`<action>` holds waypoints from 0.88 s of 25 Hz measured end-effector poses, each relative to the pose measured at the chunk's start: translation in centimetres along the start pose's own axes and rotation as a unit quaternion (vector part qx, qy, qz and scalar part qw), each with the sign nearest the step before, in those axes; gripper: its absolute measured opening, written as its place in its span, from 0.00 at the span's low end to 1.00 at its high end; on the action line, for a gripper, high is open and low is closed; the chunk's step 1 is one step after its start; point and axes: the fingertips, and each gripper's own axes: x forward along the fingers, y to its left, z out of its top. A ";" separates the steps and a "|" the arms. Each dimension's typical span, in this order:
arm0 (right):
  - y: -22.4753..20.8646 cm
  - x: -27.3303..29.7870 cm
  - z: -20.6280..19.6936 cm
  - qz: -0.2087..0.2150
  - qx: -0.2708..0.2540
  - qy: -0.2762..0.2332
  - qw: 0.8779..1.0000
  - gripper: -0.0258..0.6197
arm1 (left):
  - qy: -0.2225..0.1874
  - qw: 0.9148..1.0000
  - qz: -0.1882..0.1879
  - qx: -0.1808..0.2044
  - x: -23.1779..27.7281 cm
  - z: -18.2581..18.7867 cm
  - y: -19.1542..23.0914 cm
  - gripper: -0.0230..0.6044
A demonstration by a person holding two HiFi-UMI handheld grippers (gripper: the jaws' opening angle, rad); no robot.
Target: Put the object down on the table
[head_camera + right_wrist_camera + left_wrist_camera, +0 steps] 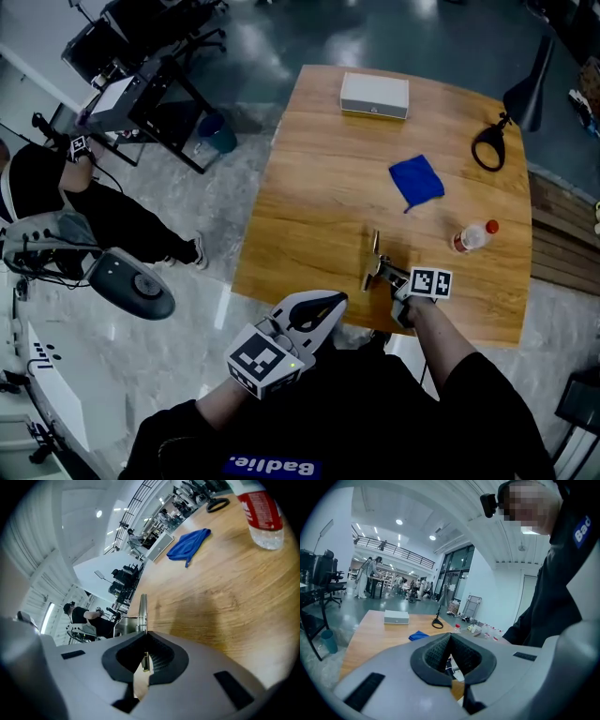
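Observation:
A slim metal part (373,264) with a flat plate and a bolt sits low over the wooden table (309,225) near its front edge. My right gripper (396,279) is shut on its near end. In the right gripper view the metal part (142,613) sticks out edge-on past the closed pads of the right gripper (145,662). I cannot tell whether it rests on the wood. My left gripper (330,304) hangs just off the table's front edge, shut with nothing in it; in its own view the left gripper (451,662) shows its pads together.
On the table lie a white box (374,95) at the far side, a blue cloth (416,179) in the middle, a red-capped bottle (472,237) on its side at the right, and a black loop (488,148). A seated person (56,197) and chairs are on the left.

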 end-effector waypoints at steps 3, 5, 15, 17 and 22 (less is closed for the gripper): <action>-1.0 0.6 -0.3 -0.005 0.020 0.002 1.000 0.05 | 0.001 1.000 0.004 0.002 -0.2 -0.4 0.1 0.04; -1.3 0.9 -0.4 -0.006 0.036 0.000 0.999 0.05 | 0.001 1.000 0.005 0.003 -0.5 -0.5 0.2 0.04; -2.1 1.6 -0.7 -0.016 0.110 0.001 0.994 0.05 | 0.005 1.000 0.005 -0.002 -1.6 -0.2 0.3 0.04; -2.3 1.6 -0.8 -0.021 0.114 0.003 0.993 0.05 | 0.005 1.000 0.003 -0.003 -1.5 -0.3 0.3 0.04; -2.8 1.7 -0.8 -0.030 0.122 0.006 0.992 0.06 | 0.005 1.000 -0.004 -0.003 -1.2 -0.3 0.1 0.04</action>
